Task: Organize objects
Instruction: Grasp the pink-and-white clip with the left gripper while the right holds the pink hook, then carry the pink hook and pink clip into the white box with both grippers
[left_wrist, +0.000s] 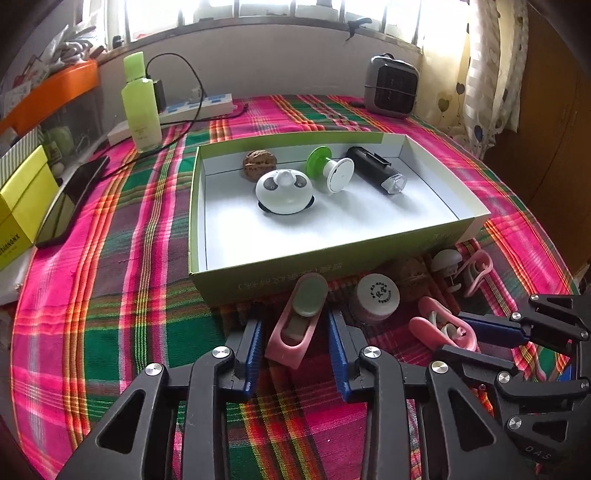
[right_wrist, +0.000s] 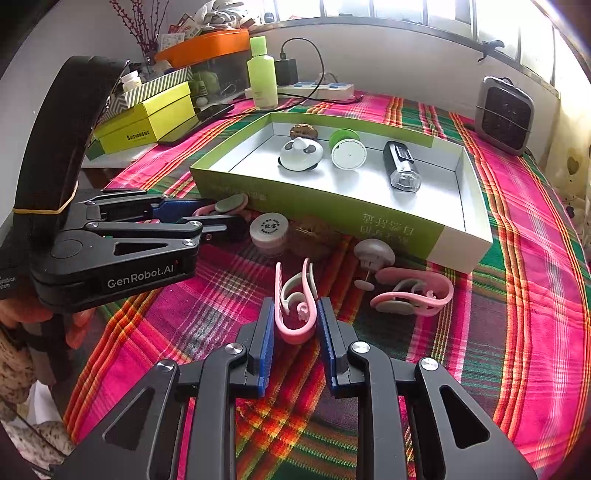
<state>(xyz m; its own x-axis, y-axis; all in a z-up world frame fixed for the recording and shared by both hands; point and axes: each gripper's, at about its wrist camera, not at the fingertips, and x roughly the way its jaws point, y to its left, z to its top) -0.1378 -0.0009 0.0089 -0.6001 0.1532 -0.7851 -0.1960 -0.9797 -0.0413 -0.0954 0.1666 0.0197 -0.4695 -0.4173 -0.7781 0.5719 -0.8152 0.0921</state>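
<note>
- L gripper (left_wrist: 295, 332), bottom centre of left-wrist view: jaws around pink clip w/ grey pad (left_wrist: 295, 325), pads not clearly pressing; can't tell if gripped.
- R gripper (right_wrist: 295, 325), bottom centre of right-wrist view: clamped on pink-white clip (right_wrist: 295, 306).
- Green box (left_wrist: 332, 258), mid-frame: holds panda toy (left_wrist: 284, 192), flashlight (left_wrist: 376, 173).
- Third pink clip (right_wrist: 413, 295) loose on plaid cloth (right_wrist: 517, 295), right of centre.

Plaid-covered table (left_wrist: 110, 295) bearing an open green box (left_wrist: 332, 258). Before the box: jar (left_wrist: 375, 299), walnut (left_wrist: 413, 275), pink clips (right_wrist: 413, 295). Behind it: green bottle (left_wrist: 140, 103), heater (left_wrist: 391, 86).
</note>
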